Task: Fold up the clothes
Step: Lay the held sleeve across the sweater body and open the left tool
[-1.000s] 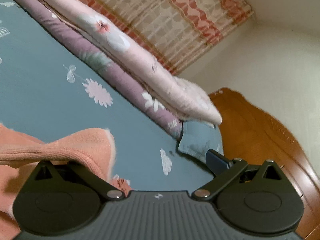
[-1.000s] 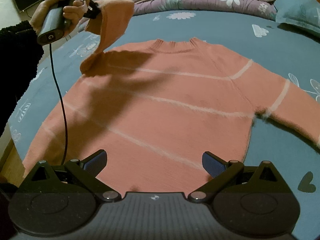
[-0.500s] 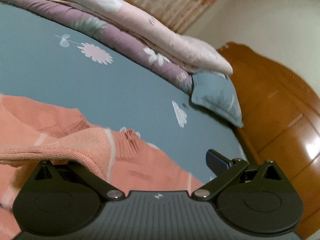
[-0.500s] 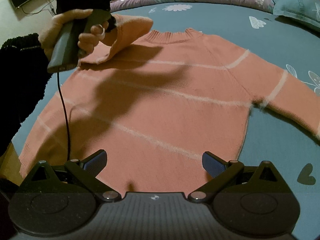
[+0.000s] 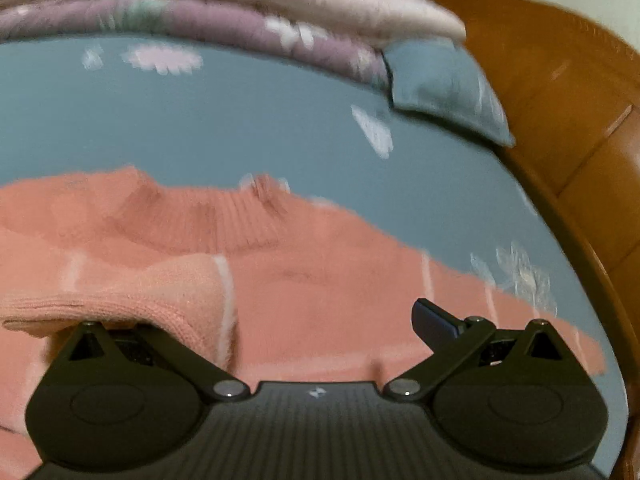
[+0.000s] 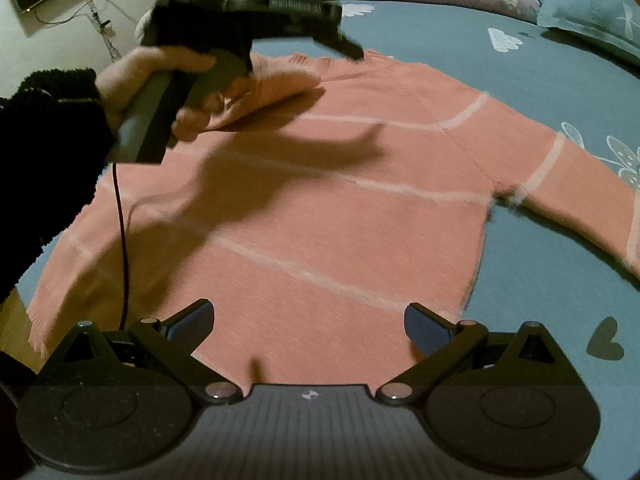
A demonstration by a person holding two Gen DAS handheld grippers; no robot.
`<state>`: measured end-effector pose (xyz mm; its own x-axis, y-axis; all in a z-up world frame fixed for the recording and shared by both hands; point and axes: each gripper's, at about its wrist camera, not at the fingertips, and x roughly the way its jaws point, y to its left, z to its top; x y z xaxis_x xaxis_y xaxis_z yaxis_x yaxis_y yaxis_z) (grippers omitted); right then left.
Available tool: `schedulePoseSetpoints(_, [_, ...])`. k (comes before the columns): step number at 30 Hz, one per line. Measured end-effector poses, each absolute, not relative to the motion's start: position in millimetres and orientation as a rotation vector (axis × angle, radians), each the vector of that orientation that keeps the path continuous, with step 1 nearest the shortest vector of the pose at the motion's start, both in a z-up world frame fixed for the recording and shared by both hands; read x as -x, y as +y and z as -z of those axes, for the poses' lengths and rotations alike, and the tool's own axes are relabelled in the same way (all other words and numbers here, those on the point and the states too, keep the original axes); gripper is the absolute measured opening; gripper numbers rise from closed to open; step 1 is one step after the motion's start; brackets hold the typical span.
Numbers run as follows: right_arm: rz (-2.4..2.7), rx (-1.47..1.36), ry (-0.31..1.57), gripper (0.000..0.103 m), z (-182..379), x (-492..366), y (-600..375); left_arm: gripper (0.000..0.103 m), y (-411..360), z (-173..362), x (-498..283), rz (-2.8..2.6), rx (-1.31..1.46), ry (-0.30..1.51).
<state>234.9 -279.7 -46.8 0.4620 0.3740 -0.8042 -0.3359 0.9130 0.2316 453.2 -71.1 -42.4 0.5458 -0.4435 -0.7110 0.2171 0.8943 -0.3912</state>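
A salmon sweater with pale stripes lies flat, front down, on the bed. Its left sleeve cuff is draped over the left finger of my left gripper, whose jaws stand wide apart; that finger is hidden by the cuff. In the right wrist view a hand holds this gripper over the sweater's left shoulder, the lifted sleeve close to the collar. The other sleeve stretches out to the right. My right gripper hovers open above the hem with nothing between its fingers.
The teal flowered bedsheet surrounds the sweater. Folded quilts and a teal pillow lie along the far side, with a wooden headboard on the right. A cable hangs from the left gripper across the sweater's left edge.
My left gripper has carried the sleeve inward and down, from beside the sweater to over its shoulder near the collar. The right gripper has stayed put.
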Motion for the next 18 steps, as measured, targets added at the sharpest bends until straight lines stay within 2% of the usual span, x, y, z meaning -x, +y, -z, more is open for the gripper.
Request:
schedulePoseSetpoints(6, [-0.413, -0.063, 1.003, 0.103, 50, -232, -286, 0.102, -81, 55, -446, 0.366, 0.2, 0.927])
schedulePoseSetpoints(14, [-0.378, -0.09, 1.012, 0.103, 53, -232, -292, 0.102, -137, 61, -417, 0.312, -0.252, 0.89])
schedulePoseSetpoints(18, [-0.377, -0.103, 1.005, 0.103, 50, -231, -293, 0.102, -139, 48, -410, 0.339, -0.243, 0.877])
